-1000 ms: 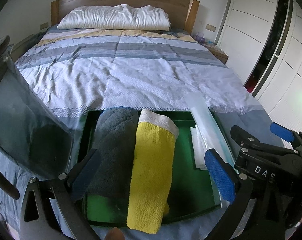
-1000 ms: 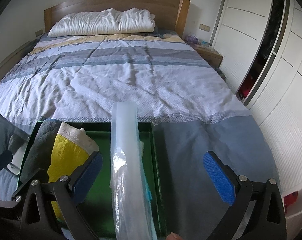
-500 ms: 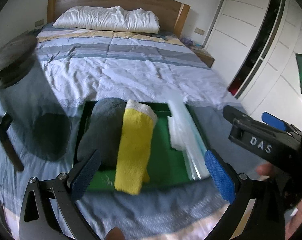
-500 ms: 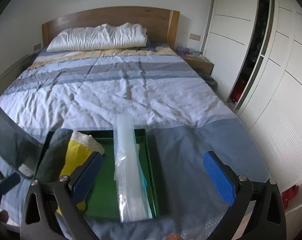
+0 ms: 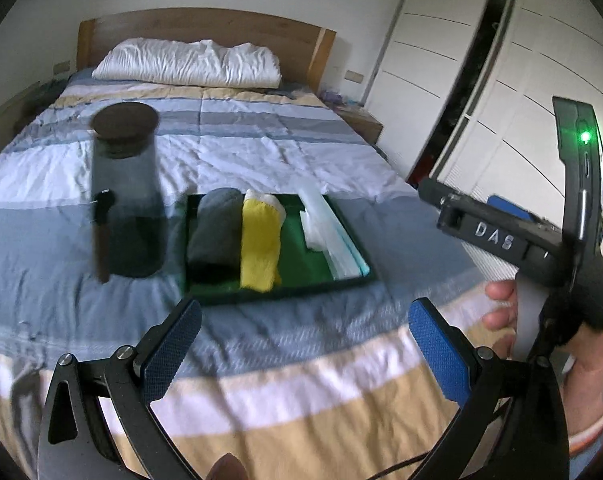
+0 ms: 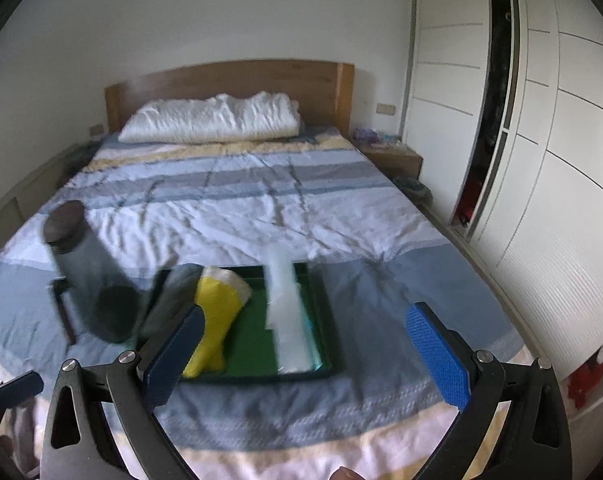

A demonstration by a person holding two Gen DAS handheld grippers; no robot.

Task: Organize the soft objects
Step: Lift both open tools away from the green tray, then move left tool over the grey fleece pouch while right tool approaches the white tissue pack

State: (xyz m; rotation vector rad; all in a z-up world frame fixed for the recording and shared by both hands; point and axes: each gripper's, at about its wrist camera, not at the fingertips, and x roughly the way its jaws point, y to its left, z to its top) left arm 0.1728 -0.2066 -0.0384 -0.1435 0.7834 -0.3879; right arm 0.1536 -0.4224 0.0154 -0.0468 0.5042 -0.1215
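A green tray [image 5: 343, 284] [image 6: 325, 304] lies on the bed. In it, left to right, lie a rolled grey towel [image 5: 215, 230] [image 6: 169, 300], a rolled yellow towel [image 5: 260, 246] [image 6: 213, 312] and a clear plastic bag [image 5: 329, 236] [image 6: 289, 320]. My left gripper [image 5: 305, 348] is open and empty, well back from the tray above the bed's foot. My right gripper [image 6: 305, 352] is open and empty, also back from the tray; it shows at the right of the left wrist view [image 5: 501, 232].
A tall dark translucent jar [image 5: 127, 196] [image 6: 89, 276] with a dark lid stands on the bed left of the tray. A white pillow [image 5: 189, 64] lies at the wooden headboard. White wardrobe doors [image 6: 541, 160] run along the right. A nightstand [image 6: 393, 158] is beside the bed.
Both grippers have pulled back and up from the tray, which now looks smaller and farther. The tray's contents have not moved. Both grippers stay open.
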